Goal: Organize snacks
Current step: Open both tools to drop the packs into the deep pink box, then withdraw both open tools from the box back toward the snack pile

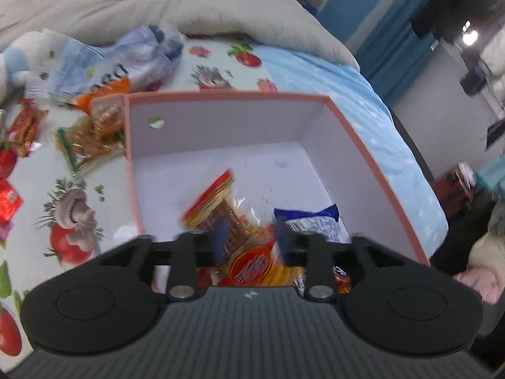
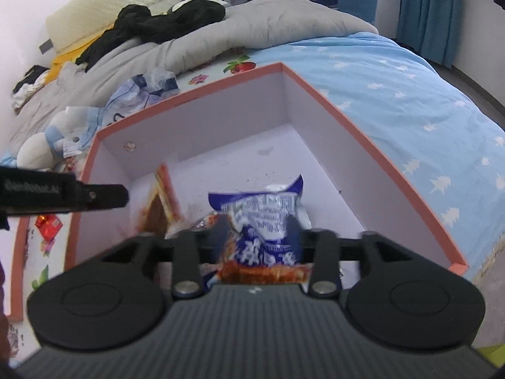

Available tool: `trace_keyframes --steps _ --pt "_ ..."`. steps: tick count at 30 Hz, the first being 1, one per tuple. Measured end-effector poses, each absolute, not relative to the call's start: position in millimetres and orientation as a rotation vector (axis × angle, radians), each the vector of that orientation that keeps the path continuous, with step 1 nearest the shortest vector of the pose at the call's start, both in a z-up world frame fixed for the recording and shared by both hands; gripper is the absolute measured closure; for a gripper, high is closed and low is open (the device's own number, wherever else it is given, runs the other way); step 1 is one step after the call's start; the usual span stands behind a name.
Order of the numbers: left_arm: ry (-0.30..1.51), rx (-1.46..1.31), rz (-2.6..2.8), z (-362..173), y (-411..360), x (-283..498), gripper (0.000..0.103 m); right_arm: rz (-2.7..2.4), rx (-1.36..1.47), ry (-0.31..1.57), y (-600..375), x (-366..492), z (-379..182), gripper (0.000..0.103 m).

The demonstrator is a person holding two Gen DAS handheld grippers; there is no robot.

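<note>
Hovering over the near end of the box (image 1: 372, 158), both claws point steeply down into it. The left claw (image 1: 251, 241) stands spread, its pads clear of the red packet (image 1: 217, 199), which lies tilted and blurred just ahead of the tips, inside the box; I judge it released. An orange-labelled packet (image 1: 252, 267) lies directly under the tips. The right claw (image 2: 257, 240) is likewise spread. The blue packet (image 2: 268, 208) sits between and just beyond its fingers, with no pad visibly pressing on it; blur prevents certainty. It too is inside the box, to the right of the red packet.

Beyond both claws the box floor is bare up to the far wall. Left of the left claw, outside the box, more snacks (image 1: 91, 145) lie loose on the printed sheet (image 1: 221, 60), near a crumpled bag (image 1: 126, 57) and a plush toy (image 2: 41, 151).

Risks, as judged:
- The red packet stands on edge against the left wall; it may topple across the others and block later placements.
- Either claw, withdrawn carelessly, may catch crinkled film and drag a packet back out.
- The two claws work close together; the left finger (image 2: 104, 195) shows beside the right claw, so collision is possible.
- The box rests on soft bedding and may tip if a wall is pushed.
</note>
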State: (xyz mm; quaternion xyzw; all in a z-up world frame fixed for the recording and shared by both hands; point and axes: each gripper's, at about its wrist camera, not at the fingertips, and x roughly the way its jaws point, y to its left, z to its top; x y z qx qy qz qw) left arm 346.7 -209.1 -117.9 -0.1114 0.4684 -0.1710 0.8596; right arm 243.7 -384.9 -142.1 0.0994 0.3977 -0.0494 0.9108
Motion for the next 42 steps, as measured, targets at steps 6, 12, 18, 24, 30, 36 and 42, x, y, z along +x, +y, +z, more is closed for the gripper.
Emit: trace_keyframes --steps 6,12,18,24,30,36,42 --pt "0.869 -0.206 -0.385 -70 -199 317 0.049 -0.094 0.197 0.748 -380 223 -112 0.052" --pt "0.749 -0.195 -0.393 -20 -176 273 0.049 -0.077 0.22 0.622 -369 192 -67 0.052" --pt "0.656 -0.168 -0.386 16 -146 220 0.049 -0.039 0.212 0.539 -348 155 -34 0.052" --pt "0.568 -0.139 -0.343 34 -114 167 0.049 -0.02 0.226 0.488 -327 122 -18 0.051" --pt "0.549 -0.158 -0.268 28 -73 122 0.049 0.04 0.204 0.489 -298 105 -24 0.051" --pt "0.619 -0.199 -0.229 -3 -35 90 0.049 0.109 0.203 0.506 -269 92 -40 0.051" --pt "0.644 -0.241 -0.173 -37 -8 68 0.049 0.199 0.19 0.53 -237 81 -59 0.051"
